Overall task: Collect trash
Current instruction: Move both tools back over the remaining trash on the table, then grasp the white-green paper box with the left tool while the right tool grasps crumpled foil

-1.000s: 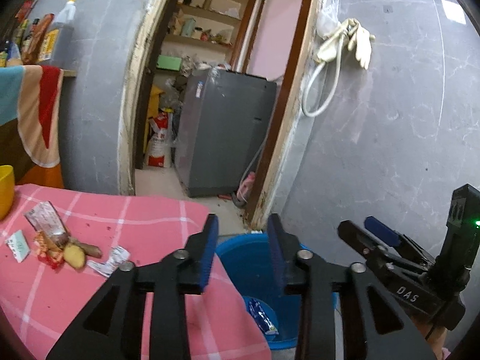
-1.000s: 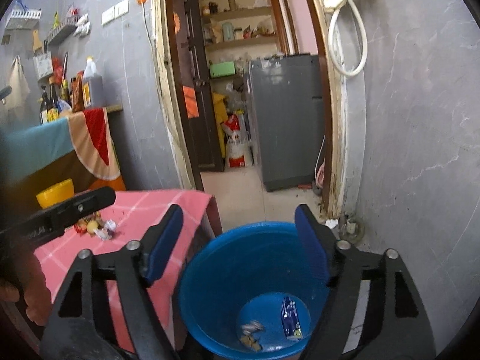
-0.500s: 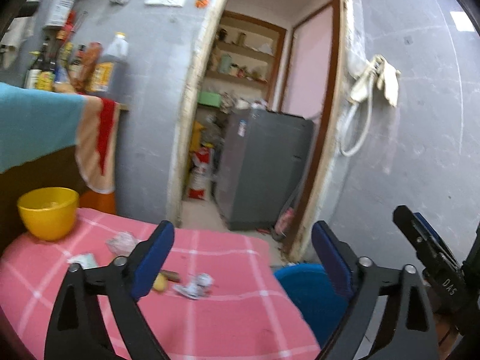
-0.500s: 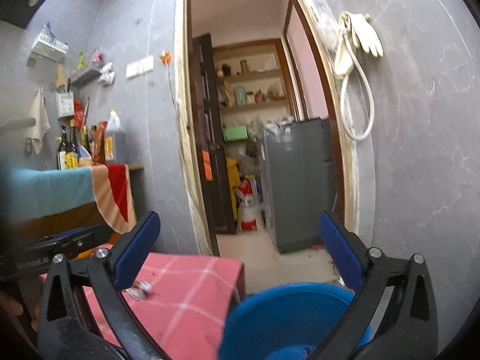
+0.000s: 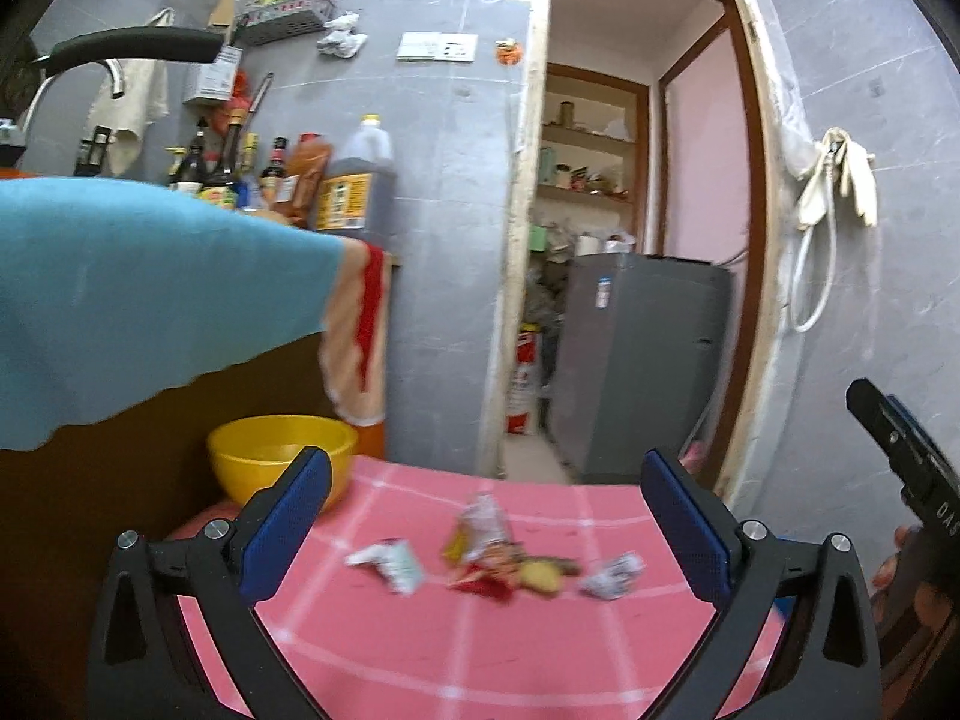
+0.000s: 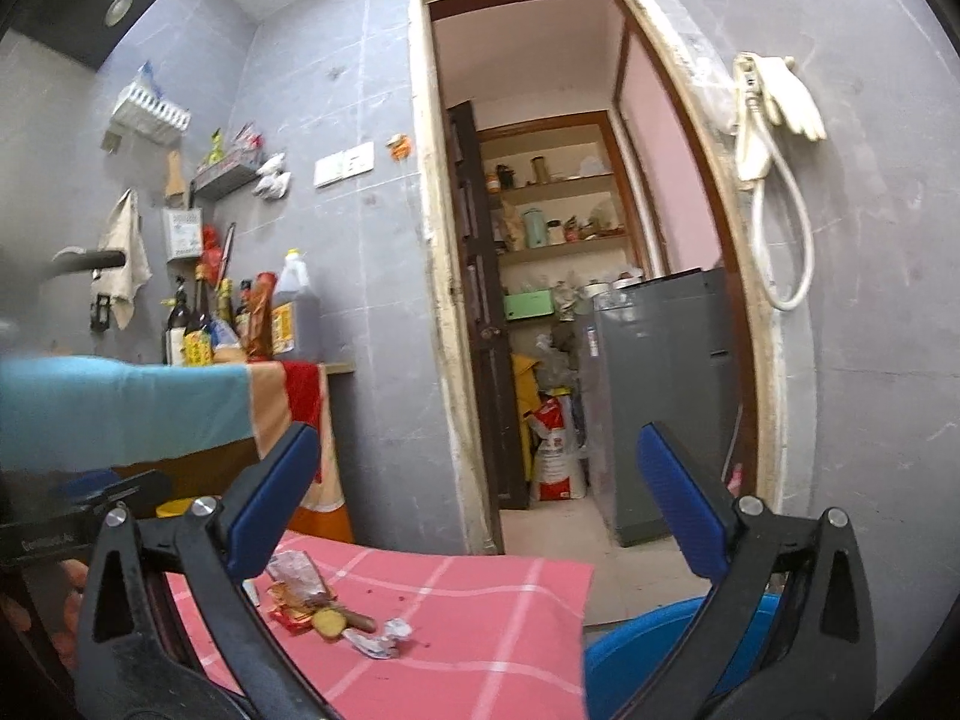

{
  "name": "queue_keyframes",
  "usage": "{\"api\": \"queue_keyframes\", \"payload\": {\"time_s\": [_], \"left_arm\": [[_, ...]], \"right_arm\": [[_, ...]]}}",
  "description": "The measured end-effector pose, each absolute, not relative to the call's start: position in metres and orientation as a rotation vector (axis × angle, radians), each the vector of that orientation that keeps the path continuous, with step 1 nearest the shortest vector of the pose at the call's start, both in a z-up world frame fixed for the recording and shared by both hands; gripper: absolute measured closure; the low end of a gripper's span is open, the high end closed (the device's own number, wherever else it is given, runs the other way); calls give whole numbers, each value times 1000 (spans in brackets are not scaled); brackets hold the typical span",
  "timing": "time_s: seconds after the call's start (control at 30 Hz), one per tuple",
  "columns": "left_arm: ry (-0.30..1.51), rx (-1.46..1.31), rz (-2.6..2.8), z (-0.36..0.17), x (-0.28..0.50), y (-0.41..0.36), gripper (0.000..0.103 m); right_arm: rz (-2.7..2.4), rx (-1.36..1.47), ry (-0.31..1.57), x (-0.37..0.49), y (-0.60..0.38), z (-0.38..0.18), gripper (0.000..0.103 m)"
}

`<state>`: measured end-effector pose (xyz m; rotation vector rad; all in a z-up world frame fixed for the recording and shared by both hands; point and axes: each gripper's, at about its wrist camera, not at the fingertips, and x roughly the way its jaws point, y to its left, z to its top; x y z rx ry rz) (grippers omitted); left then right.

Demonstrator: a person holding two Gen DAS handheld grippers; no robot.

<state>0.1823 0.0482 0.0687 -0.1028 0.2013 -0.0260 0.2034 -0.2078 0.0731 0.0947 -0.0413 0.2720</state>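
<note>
Scraps of trash lie on a pink checked table [image 5: 468,648]: a white wrapper [image 5: 390,561], a crumpled foil packet [image 5: 483,525] over red scraps, a yellow food piece [image 5: 540,573] and a small white wrapper [image 5: 612,573]. My left gripper [image 5: 489,531] is open and empty, above and short of this pile. My right gripper [image 6: 480,519] is open and empty, with the same pile [image 6: 318,606] low at its left. The blue bin [image 6: 648,654] sits below the table's right end.
A yellow bowl [image 5: 282,450] stands at the table's back left. A counter draped in a blue and red cloth [image 5: 150,294] with bottles [image 5: 354,180] is behind it. A doorway [image 6: 570,312] opens onto a grey appliance [image 6: 666,396]. Grey tiled wall at right.
Both grippers rose from the blue bin and swung left to face the table. The left jaws opened wide. The bin has dropped nearly out of sight.
</note>
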Motion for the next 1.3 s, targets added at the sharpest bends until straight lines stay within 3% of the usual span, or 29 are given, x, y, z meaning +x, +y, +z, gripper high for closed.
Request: {"api": "queue_keyframes", "payload": {"time_s": [0.37, 0.87, 1.17, 1.3], "left_arm": [[327, -76, 23, 27, 196, 94, 2], [682, -100, 0, -14, 267, 106, 2], [766, -5, -26, -29, 294, 96, 3], [787, -1, -46, -31, 305, 95, 14]], "right_arm": [[352, -32, 171, 250, -148, 48, 0], [338, -168, 613, 316, -128, -9, 0], [374, -255, 763, 334, -114, -25, 0], [396, -269, 807, 340, -110, -30, 0]]}}
